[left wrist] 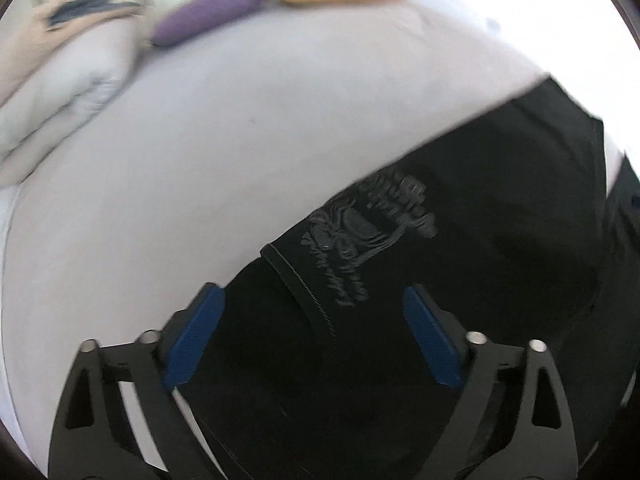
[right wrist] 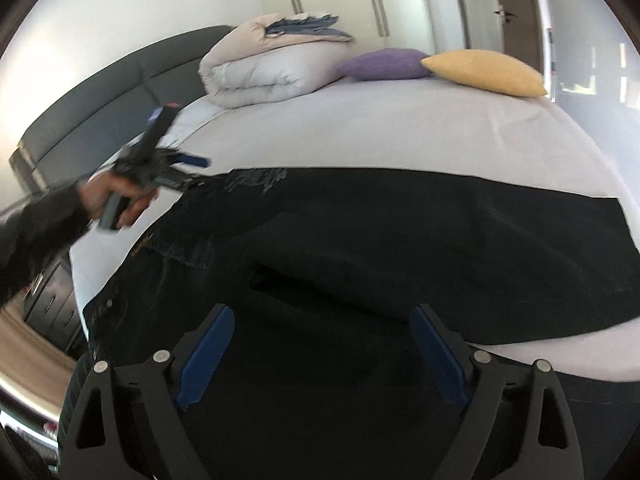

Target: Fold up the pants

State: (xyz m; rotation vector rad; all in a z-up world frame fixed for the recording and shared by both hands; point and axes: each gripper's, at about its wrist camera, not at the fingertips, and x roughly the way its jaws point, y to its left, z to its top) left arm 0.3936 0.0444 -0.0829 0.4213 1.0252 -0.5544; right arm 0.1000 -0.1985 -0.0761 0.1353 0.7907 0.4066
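Grippers come first: the left gripper [left wrist: 312,336] and the right gripper [right wrist: 322,354] both have their jaws wide apart, holding nothing, just above the black pants [right wrist: 400,240]. The pants lie spread out on the white bed [right wrist: 400,128], one leg stretched long. I think folding has barely begun; every fold is left.
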